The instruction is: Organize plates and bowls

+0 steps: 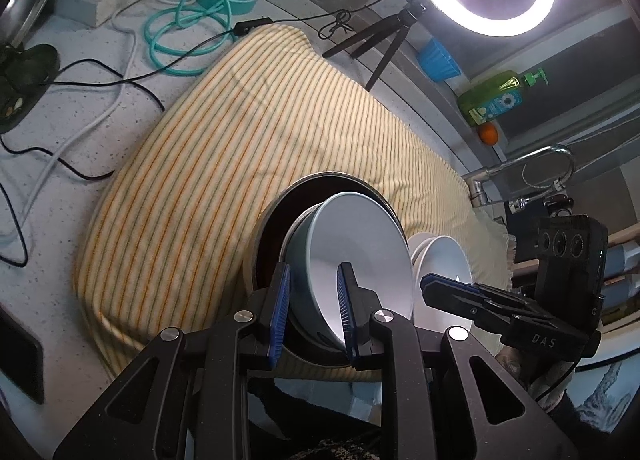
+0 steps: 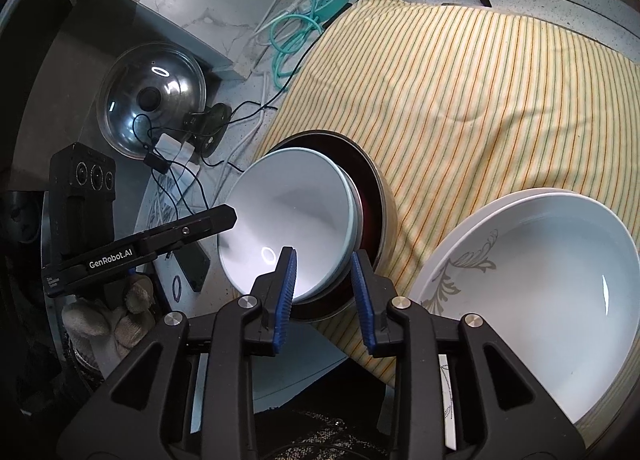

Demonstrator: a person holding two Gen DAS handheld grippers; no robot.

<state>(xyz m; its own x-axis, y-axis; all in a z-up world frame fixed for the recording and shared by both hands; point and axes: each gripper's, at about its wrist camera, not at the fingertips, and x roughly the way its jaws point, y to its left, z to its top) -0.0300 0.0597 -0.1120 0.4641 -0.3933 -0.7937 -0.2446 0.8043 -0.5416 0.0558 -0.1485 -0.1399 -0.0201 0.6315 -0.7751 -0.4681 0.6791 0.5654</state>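
- The left gripper (image 1: 313, 310) is clamping the near rim of the pale blue bowl (image 1: 352, 256), which is sitting tilted inside a dark steel-rimmed bowl (image 1: 276, 220).
- The right gripper (image 2: 325, 292) is straddling that same rim, its pads apparently off it, letting go.
- The nesting step looks nearly done; next, I judge, the blue bowl needs settling flat.
- Beside the dark bowl, two stacked white plates (image 2: 532, 268) are resting on the striped cloth (image 2: 460, 100).
- Count: two bowls, two plates.

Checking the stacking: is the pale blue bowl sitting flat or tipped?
Tipped. The pale blue bowl leans on its side inside the dark metal pan, its opening facing sideways, not up.
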